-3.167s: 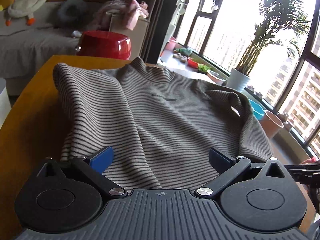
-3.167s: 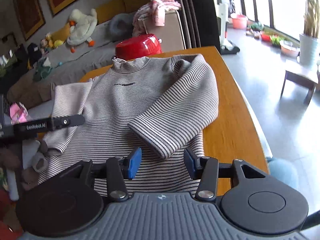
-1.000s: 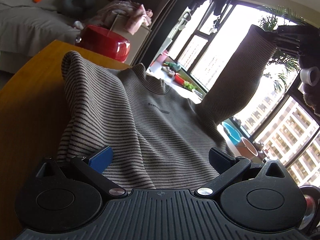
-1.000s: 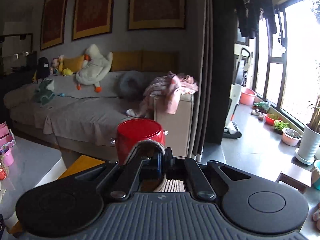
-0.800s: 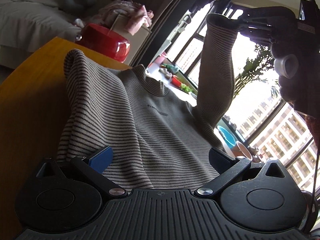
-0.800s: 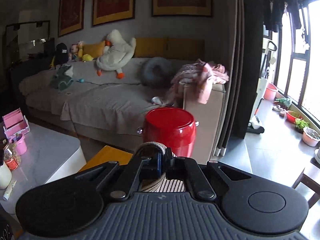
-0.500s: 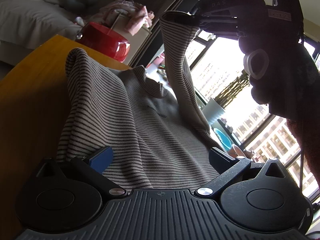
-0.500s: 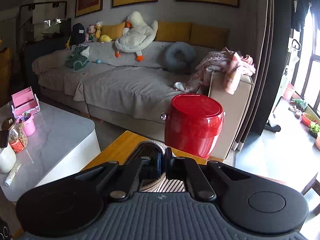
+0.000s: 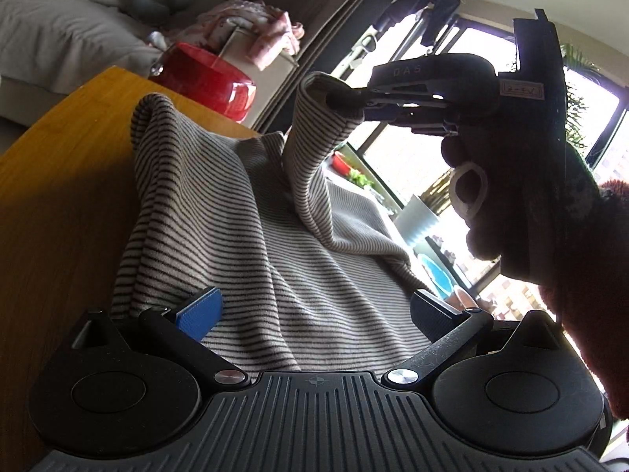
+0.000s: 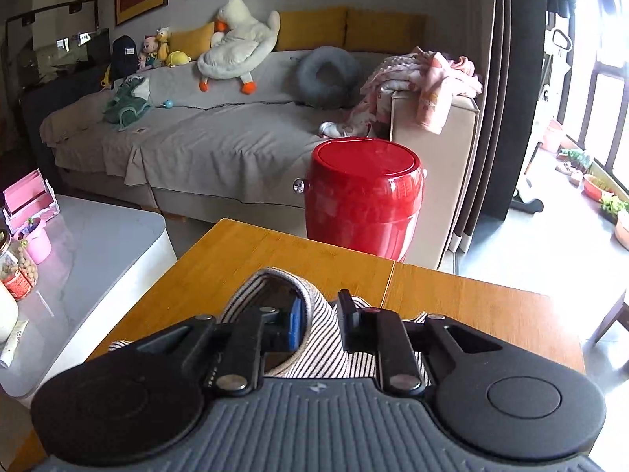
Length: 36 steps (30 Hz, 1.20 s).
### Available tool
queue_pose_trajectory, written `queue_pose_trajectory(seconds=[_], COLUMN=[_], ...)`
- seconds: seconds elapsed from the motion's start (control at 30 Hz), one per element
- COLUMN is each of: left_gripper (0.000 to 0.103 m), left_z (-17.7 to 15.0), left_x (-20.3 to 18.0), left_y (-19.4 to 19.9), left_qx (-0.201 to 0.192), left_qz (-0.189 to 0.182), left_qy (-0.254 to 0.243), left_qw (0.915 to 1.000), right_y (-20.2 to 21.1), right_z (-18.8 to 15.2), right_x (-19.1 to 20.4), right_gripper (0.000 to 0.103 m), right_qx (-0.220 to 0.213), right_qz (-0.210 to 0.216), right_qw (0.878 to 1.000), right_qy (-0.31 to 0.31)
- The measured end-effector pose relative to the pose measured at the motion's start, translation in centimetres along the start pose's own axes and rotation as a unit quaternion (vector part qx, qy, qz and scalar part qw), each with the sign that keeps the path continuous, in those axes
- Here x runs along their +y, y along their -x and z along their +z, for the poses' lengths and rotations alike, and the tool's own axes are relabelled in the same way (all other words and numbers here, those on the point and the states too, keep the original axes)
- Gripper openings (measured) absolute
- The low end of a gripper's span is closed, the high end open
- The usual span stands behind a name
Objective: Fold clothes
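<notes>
A grey striped sweater (image 9: 251, 244) lies spread on the wooden table (image 9: 59, 204). In the left wrist view my left gripper (image 9: 310, 310) is open and empty, low over the sweater's hem. My right gripper (image 9: 346, 100) holds the cuff of one sleeve (image 9: 314, 149) lifted above the sweater's chest. In the right wrist view the right gripper (image 10: 320, 318) has its jaws parted a little around the striped cuff (image 10: 283, 287), with the left finger inside the cuff opening.
A red bin (image 10: 363, 196) stands just beyond the table's far edge, in front of a grey sofa (image 10: 220, 137) with plush toys. A white side table (image 10: 98, 244) is at the left. Windows and potted plants (image 9: 420, 220) are at the right.
The right gripper has carried the lifted sleeve leftwards and lower over the sweater. Its jaws, shut on the cuff before, now stand slightly apart. The left gripper has stayed put.
</notes>
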<state>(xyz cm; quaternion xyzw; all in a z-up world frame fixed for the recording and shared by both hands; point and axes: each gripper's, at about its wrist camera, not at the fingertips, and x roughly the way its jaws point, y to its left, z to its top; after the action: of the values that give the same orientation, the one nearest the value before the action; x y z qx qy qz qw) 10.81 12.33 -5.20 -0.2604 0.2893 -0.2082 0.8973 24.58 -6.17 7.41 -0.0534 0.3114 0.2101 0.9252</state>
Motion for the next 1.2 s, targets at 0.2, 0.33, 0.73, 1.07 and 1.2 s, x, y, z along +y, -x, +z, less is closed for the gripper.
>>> queue_pose_trajectory(seconds=[0.2,0.33,0.73,1.07,1.2], left_gripper=[0.103,0.103,0.103,0.103,0.103], left_z=[0.0,-0.1,-0.4,-0.7,-0.7], left_x=[0.0,-0.2,-2.4,-2.8,-2.6], left_y=[0.1,0.0,-0.7,-0.8,-0.7], left_qx=[0.001,0.003,0.02,0.026,0.023], left_qz=[0.0,0.005,0.05,0.061,0.056], left_qy=[0.001,-0.005,-0.06,-0.076,-0.07], left_qw=[1.0,1.0,0.9968,0.9949,0.9957], right_y=[1.6,2.7,3.2,1.1,-1.3], right_z=[-2.4,-4.6,-8.3,-10.5,-11.9], right_x=[-2.3,-4.8,-8.5,-10.3,-12.7], right_gripper=[0.036,0.041,0.051,0.043,0.015], right_qx=[-0.011,-0.025,-0.06,-0.034,0.002], right_qz=[0.011,0.012,0.066,0.029,-0.02], right_qw=[0.999,0.997,0.985,0.988,0.983], right_qy=[-0.034,-0.075,-0.151,-0.147,-0.181])
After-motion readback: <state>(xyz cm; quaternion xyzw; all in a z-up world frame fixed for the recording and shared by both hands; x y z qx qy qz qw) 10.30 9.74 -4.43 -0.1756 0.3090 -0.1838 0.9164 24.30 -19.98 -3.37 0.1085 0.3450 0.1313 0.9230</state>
